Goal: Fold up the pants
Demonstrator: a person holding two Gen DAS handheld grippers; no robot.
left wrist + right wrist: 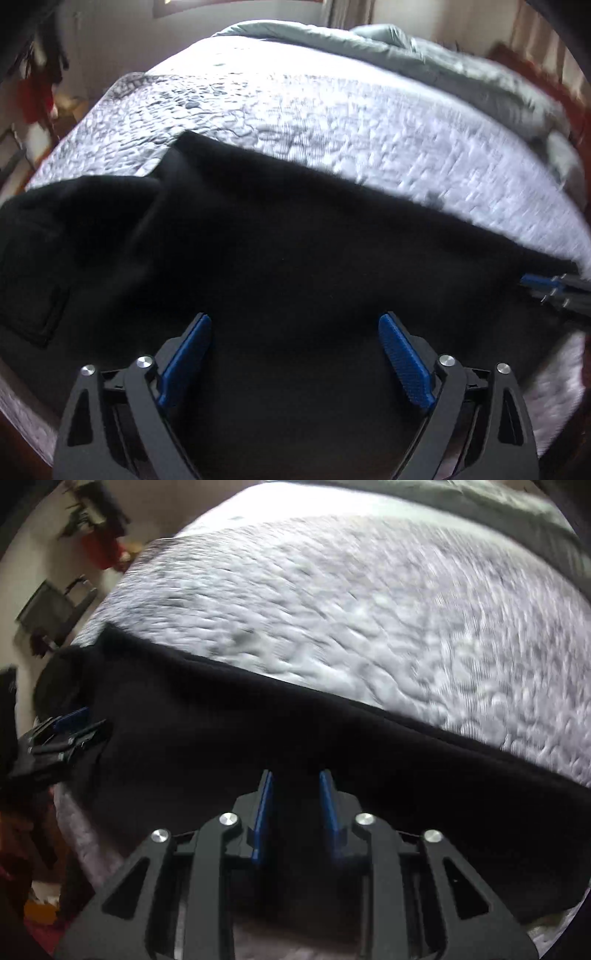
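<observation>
Black pants [277, 240] lie spread across the near side of a bed with a white quilted cover [314, 110]. A back pocket shows at the left [33, 314]. My left gripper [294, 325] is open just above the pants, with nothing between its blue pads. In the right wrist view the pants [369, 757] run as a dark band across the quilt [351, 609]. My right gripper [297, 775] has its jaws narrowed on the near edge of the pants, with black cloth between the pads. Each gripper shows at the edge of the other's view: the right [554, 288], the left [62, 734].
A grey-green duvet [406, 48] is bunched at the far side of the bed. A red object and a plant [99, 542] stand by the wall at the left. Dark red floor shows under the bed's near edge.
</observation>
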